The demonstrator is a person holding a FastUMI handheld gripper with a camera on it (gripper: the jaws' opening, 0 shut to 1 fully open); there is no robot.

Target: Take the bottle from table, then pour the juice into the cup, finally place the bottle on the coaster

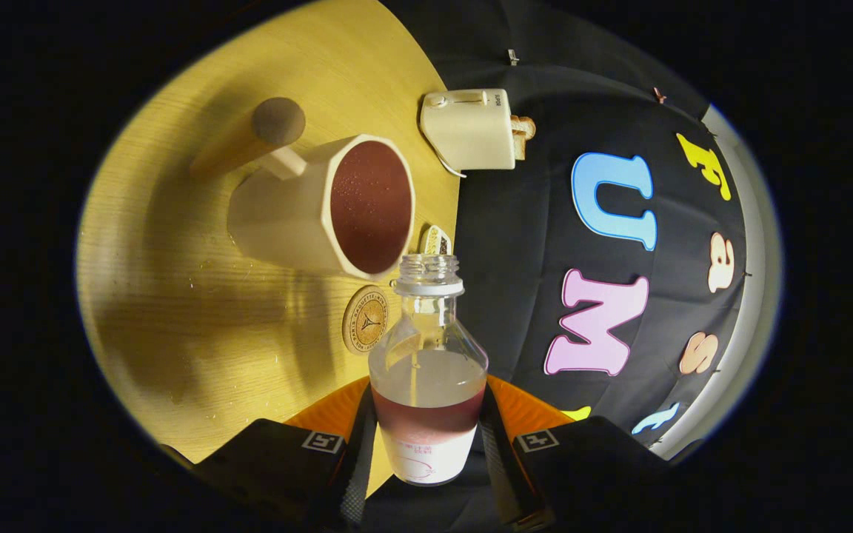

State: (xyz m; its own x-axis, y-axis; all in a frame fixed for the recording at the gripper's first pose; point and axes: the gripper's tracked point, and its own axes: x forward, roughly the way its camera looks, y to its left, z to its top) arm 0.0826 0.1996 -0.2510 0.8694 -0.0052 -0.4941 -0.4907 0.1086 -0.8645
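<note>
- Gripper view has my gripper clamped on the clear glass bottle with a white label; both fingers press its lower body from either side, so I read the grip as firm.
- That bottle has no cap, and dark red juice stands in a band just above the label. Its long axis runs straight out along the fingers, with the open neck at the far end.
- Just beyond and to the left of the neck is the cream faceted ceramic cup, already holding dark red juice nearly up to its rim. I judge the pour done, or close to it.
- Between the cup and the bottle, just left of the bottle's shoulder, lies the round cork coaster with a printed emblem, flat on the pale wooden table near its back edge.
- My next move turns on this: the coaster is ahead of the left finger and close by, so the bottle wants a short shift left and down.
- Risk, as I see it: the cup is just beside the coaster, and the bottle could clip it.
- A cream toaster with bread in it stands farther along the same edge, well apart.
</note>
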